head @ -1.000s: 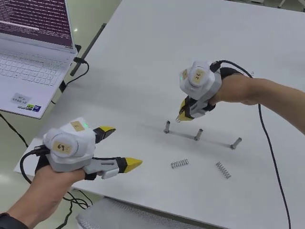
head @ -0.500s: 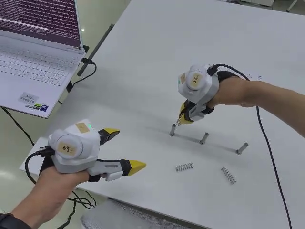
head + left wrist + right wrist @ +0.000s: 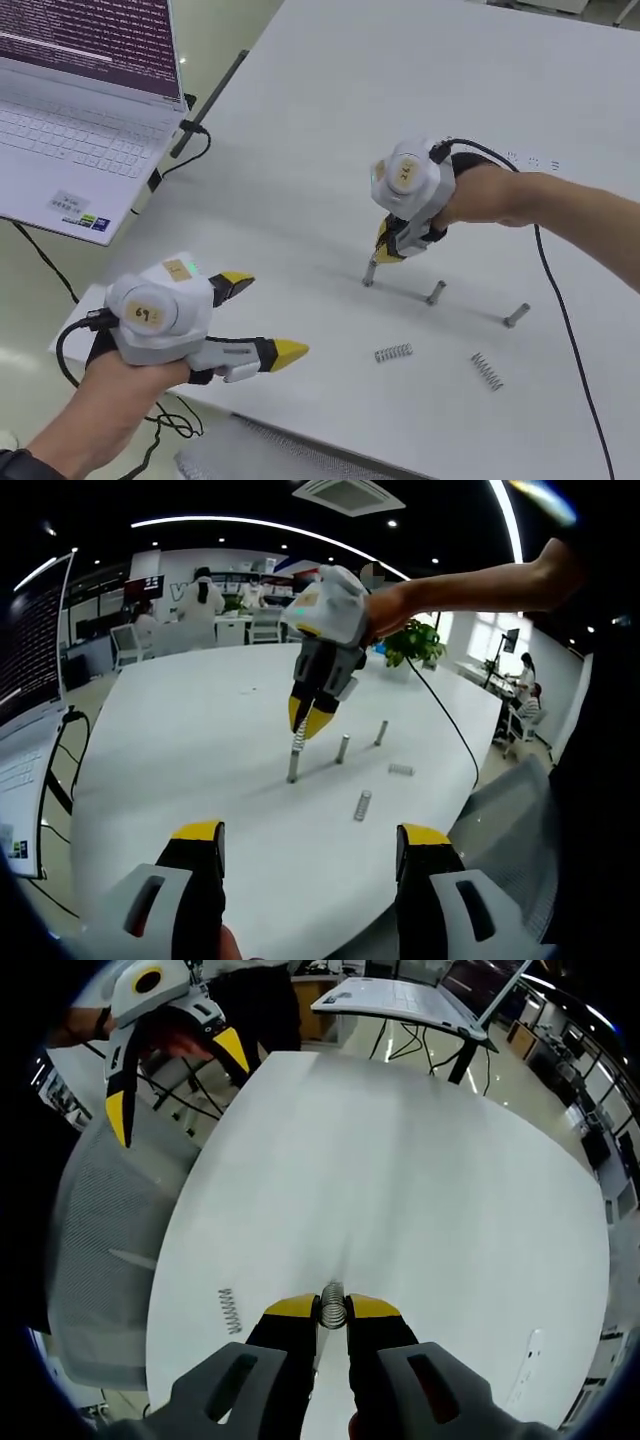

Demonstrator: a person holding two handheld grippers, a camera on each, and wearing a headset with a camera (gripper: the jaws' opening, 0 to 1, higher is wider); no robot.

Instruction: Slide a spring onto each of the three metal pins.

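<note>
Pointing down, right hand-held gripper [image 3: 385, 250] clamping spring [image 3: 332, 1305], seemingly touching a pin [image 3: 369, 276], left hand-held gripper [image 3: 265, 315] level, wide.

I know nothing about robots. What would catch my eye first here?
Over the white table, the yellow-tipped right gripper pinches a small spring directly above the leftmost pin of three standing in a row. The left gripper hangs open near the table's front edge. A loose spring and another spring lie in front of the pins, with an open laptop at the far left.
</note>
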